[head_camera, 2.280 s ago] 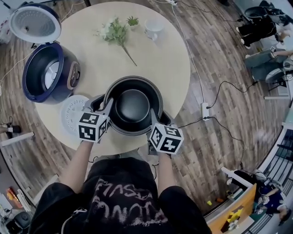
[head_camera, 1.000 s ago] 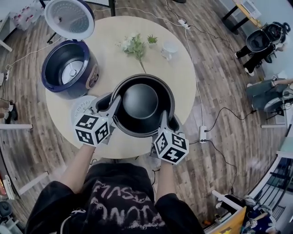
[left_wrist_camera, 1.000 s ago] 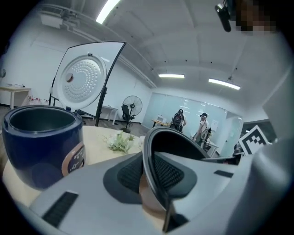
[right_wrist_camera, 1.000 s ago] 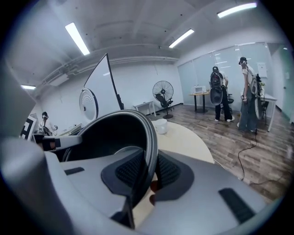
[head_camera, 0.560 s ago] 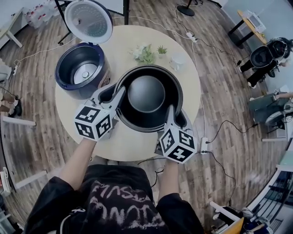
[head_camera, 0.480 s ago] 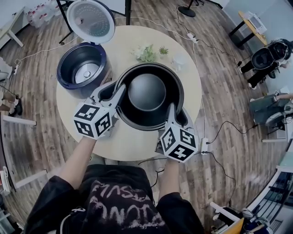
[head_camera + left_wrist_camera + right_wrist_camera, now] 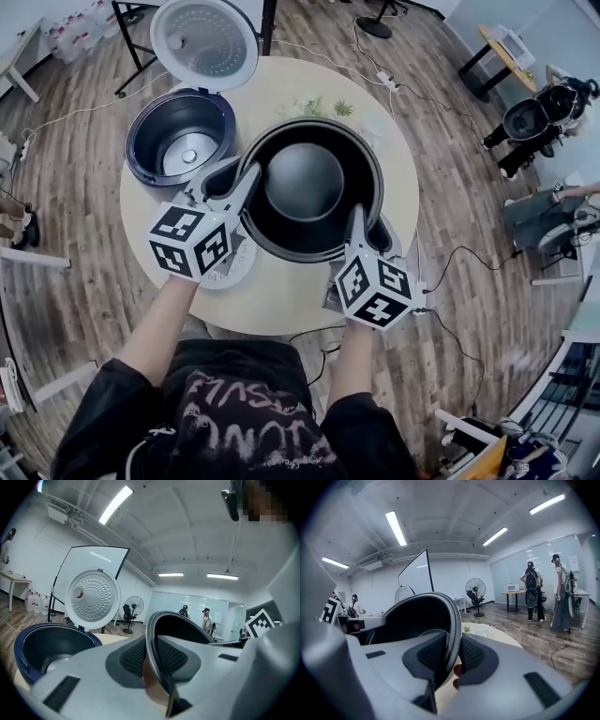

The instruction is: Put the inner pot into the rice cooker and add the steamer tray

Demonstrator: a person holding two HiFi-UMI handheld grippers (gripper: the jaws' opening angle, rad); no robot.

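Observation:
The black inner pot (image 7: 309, 183) hangs above the round table (image 7: 281, 300), held by its rim from both sides. My left gripper (image 7: 244, 186) is shut on the left rim (image 7: 152, 639), which sits between its dark pads. On the near right rim (image 7: 452, 620) my right gripper (image 7: 359, 227) is likewise shut. The dark blue rice cooker (image 7: 178, 145) stands to the pot's left with its lid (image 7: 204, 42) up and its cavity (image 7: 47, 644) empty. The white steamer tray (image 7: 234, 270) lies on the table, partly hidden under the left gripper's marker cube.
A green sprig (image 7: 330, 106) lies on the table beyond the pot. A cable and power strip (image 7: 417, 281) run over the wooden floor on the right. Several people (image 7: 534, 592) stand far off in the room.
Both grippers have lifted the pot up off the table. It now sits larger in the head view and closer to the open cooker. The grips are unchanged.

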